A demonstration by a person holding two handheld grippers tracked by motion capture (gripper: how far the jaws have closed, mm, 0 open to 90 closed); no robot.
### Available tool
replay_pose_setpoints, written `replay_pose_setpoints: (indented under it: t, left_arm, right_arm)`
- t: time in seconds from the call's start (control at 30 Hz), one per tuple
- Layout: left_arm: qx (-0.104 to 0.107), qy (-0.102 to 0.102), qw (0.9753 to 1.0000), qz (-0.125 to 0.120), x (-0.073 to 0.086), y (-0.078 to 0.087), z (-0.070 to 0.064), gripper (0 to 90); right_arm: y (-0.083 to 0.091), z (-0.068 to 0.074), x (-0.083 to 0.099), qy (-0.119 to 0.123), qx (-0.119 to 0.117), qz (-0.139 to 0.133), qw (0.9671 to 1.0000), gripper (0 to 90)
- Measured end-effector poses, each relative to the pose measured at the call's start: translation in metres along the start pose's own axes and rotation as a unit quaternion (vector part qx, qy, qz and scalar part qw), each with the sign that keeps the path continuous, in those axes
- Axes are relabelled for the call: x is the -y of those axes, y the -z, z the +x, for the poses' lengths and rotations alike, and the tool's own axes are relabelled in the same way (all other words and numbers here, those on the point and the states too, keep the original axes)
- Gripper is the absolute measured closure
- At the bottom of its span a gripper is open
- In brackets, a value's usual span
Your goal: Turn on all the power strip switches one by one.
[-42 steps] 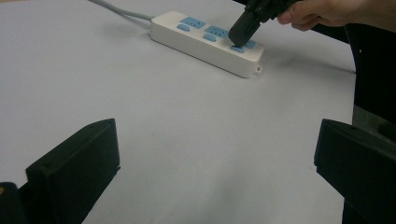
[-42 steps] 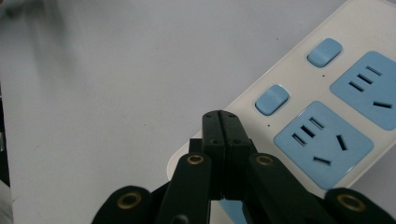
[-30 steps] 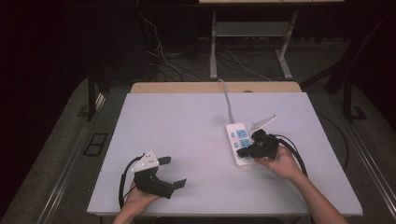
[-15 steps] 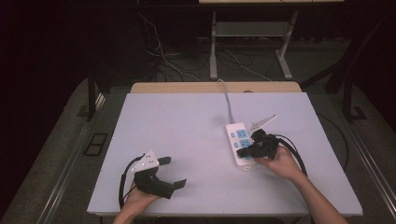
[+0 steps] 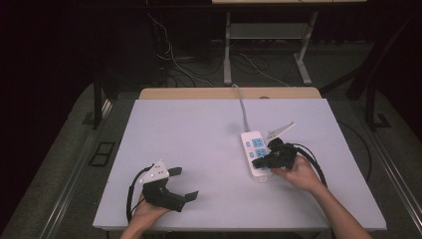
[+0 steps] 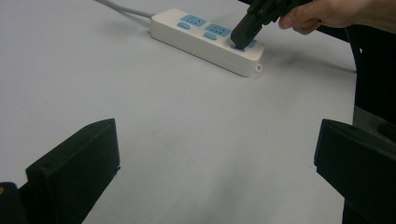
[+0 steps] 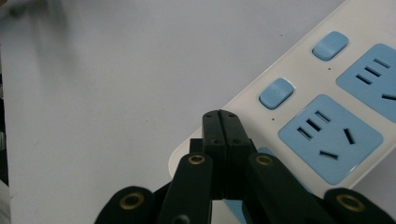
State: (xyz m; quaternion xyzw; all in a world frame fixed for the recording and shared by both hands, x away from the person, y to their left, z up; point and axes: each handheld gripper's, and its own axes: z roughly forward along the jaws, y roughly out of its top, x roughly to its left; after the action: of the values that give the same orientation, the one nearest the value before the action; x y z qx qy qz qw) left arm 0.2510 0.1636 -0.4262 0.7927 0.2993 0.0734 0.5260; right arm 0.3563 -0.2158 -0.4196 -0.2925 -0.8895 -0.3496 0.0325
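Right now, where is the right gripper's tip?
In the high view, the right gripper is right of table centre, its shut tips down on the near end of the white power strip, by a blue switch.

high view overhead facing forward, gripper views low, all sharing power strip (image 5: 255,155)

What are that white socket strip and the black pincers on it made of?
The power strip looks like smooth, slightly glossy white plastic with matte light-blue socket faces and buttons. The right tool, its jaws closed together over the strip's end, looks like matte black hard plastic with brass-coloured rivets at the joints, though it could be coated metal.
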Motion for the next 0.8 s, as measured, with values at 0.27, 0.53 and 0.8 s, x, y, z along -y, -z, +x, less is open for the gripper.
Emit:
replay_pose_setpoints:
  t: [0.27,0.53,0.8]
  left_arm:
    - [-0.001,0.000,1.0000,-0.003,0.0002,0.0021,0.0002,0.0]
    - [-0.001,0.002,1.0000,-0.004,0.0002,0.0020,0.0007,0.0]
    - [-0.001,0.001,1.0000,-0.003,0.0001,0.0014,0.0009,0.0]
  right_arm:
    - [-0.0048,-0.0015,-0.0027,-0.006,0.009,-0.015,0.9998,90.0]
    - [-0.0035,-0.0083,-0.0008,-0.032,-0.010,-0.027,0.9991,90.0]
    - [-0.0001,-0.0002,-0.0034,-0.014,-0.010,-0.010,0.9998,90.0]
